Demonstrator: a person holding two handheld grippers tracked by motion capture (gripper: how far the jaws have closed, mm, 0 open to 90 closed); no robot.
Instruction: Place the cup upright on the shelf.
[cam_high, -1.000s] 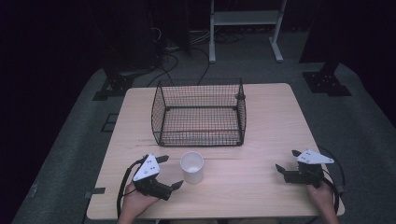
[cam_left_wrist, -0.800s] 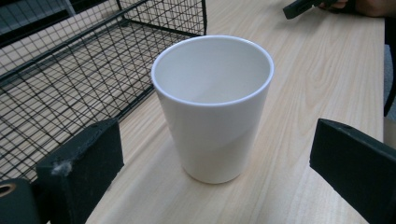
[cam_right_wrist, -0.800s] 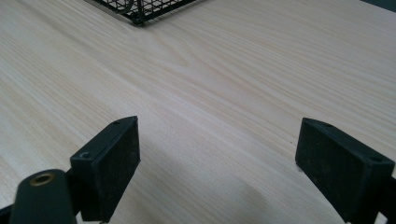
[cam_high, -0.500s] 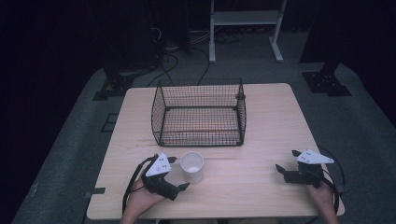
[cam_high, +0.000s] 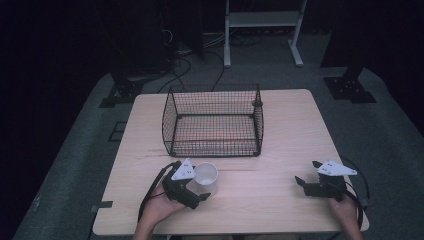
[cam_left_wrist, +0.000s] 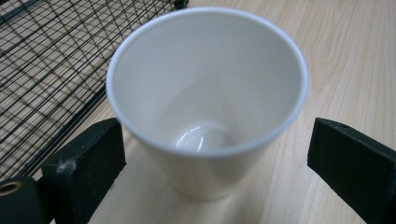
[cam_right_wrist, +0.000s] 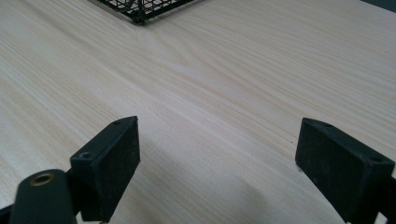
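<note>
Cup (cam_high: 205, 176) stands upright on the table (cam_high: 280, 125), just in front of the basket's (cam_high: 213, 121) near left corner, apart from its wire wall. In the left gripper view the cup (cam_left_wrist: 205, 93) is empty, white, mouth up, with the basket (cam_left_wrist: 51, 60) behind it to the left.

My left gripper (cam_high: 197, 192) sits at the cup, on the side away from the basket. Its jaws have just been closing a little, and the cup is between them. In the left gripper view one pad sits just beside the cup wall, possibly touching; the other stands clear with bare wood showing between. No squeeze yet: the jaws are spread around the cup (cam_left_wrist: 212, 154).

My right gripper (cam_high: 306, 176) rests low over the table, well to the right of the basket and nearer to me. Its jaws are spread wide (cam_right_wrist: 217, 154), nothing but wood grain between them. A basket corner (cam_right_wrist: 140, 9) shows at the top of the right gripper view.
</note>
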